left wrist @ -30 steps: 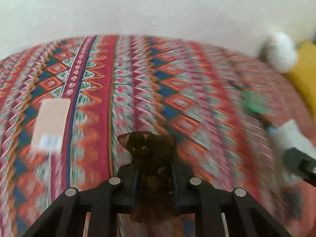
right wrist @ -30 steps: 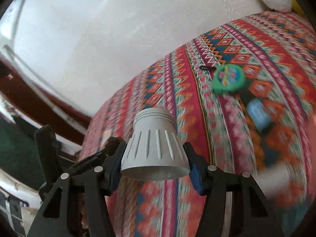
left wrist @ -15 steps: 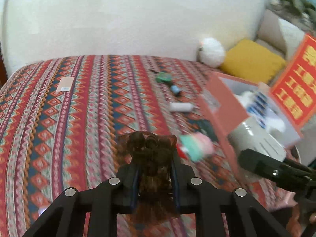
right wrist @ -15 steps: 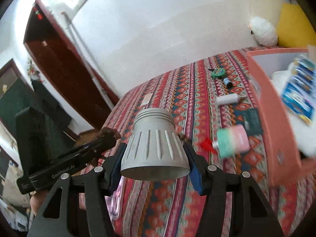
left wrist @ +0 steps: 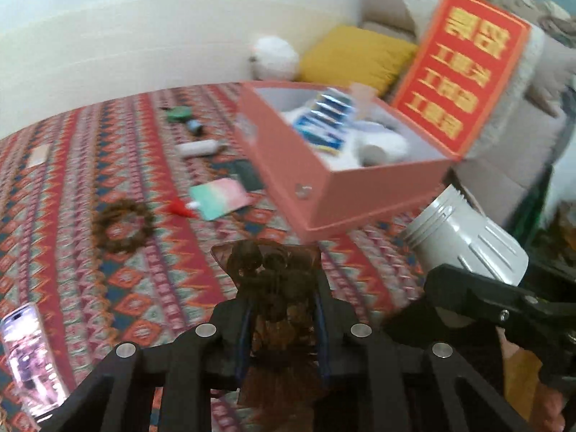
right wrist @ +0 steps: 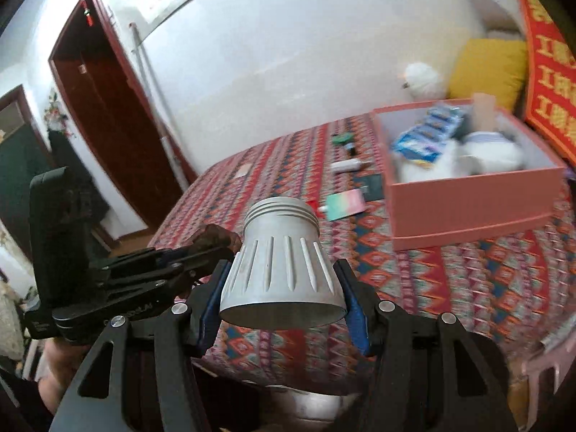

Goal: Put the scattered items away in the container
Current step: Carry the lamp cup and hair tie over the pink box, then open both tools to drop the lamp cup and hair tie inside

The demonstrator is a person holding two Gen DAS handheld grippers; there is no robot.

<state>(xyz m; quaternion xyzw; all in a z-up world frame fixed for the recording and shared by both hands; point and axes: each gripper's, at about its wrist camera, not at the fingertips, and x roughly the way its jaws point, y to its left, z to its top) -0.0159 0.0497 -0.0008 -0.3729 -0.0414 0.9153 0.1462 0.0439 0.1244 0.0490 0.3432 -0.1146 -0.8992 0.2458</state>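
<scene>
Both loaded: left gripper (left wrist: 280, 309) pinching brown bag (left wrist: 273, 270), right gripper (right wrist: 282, 302) clamping lamp shade (right wrist: 280, 262); next, carry far-right over box (left wrist: 298, 165).

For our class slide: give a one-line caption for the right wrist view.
Right gripper holds a grey lamp shade above the patterned bedspread, facing the open pink box.

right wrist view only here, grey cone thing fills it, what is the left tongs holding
Observer: A brown translucent bag of dark round pieces, clamped in the left tongs.
Operator: anything on the bedspread near that side i cant see
Observer: A brown bead bracelet lies loose there.
Operator: anything else
Observer: A phone with its screen lit lies at the near left edge.
</scene>
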